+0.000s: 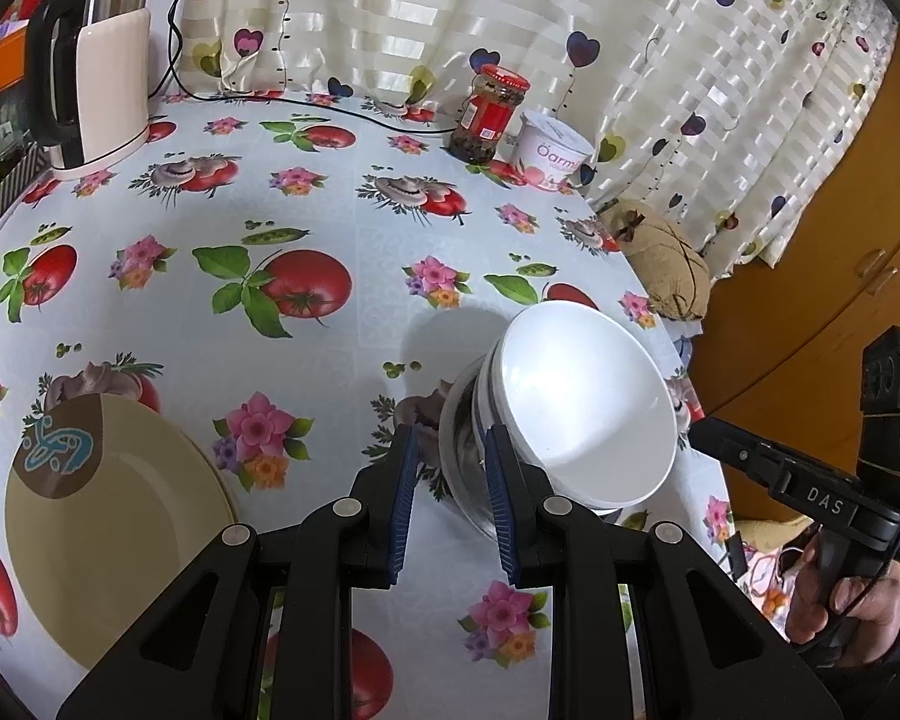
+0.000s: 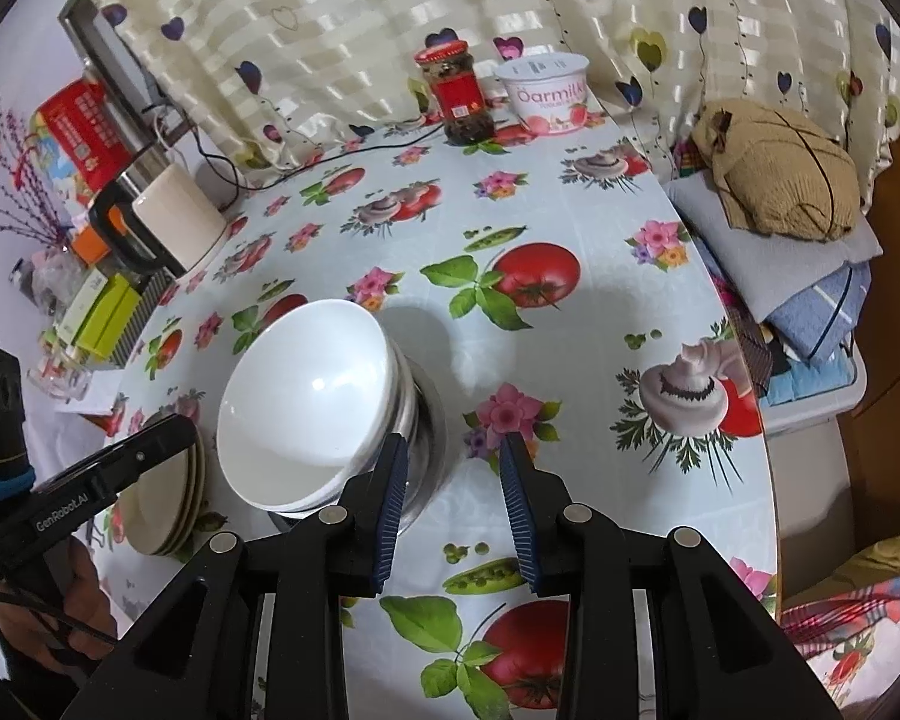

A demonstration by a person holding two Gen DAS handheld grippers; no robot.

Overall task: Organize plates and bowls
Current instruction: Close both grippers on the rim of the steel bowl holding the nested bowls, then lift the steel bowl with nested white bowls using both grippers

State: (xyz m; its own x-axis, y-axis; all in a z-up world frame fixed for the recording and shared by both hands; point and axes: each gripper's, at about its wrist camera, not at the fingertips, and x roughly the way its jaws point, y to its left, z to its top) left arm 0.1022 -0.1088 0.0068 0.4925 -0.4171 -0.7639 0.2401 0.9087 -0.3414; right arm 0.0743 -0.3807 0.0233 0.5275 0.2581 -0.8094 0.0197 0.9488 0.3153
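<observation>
A stack of white bowls point(image 1: 588, 408) sits nested in a steel bowl point(image 1: 459, 450) on the flowered tablecloth; it also shows in the right wrist view point(image 2: 306, 408). A stack of beige plates point(image 1: 108, 522) lies to its left, seen edge-on in the right wrist view point(image 2: 174, 498). My left gripper point(image 1: 450, 504) is open and empty, its right finger just beside the steel bowl's near rim. My right gripper point(image 2: 453, 504) is open and empty, its left finger close to the steel bowl point(image 2: 429, 444).
A kettle point(image 1: 99, 78), a red-lidded jar point(image 1: 489, 114) and a yoghurt tub point(image 1: 552, 150) stand at the table's far side. The table edge point(image 2: 768, 420) runs along the right, with folded cloths point(image 2: 780, 180) beyond it.
</observation>
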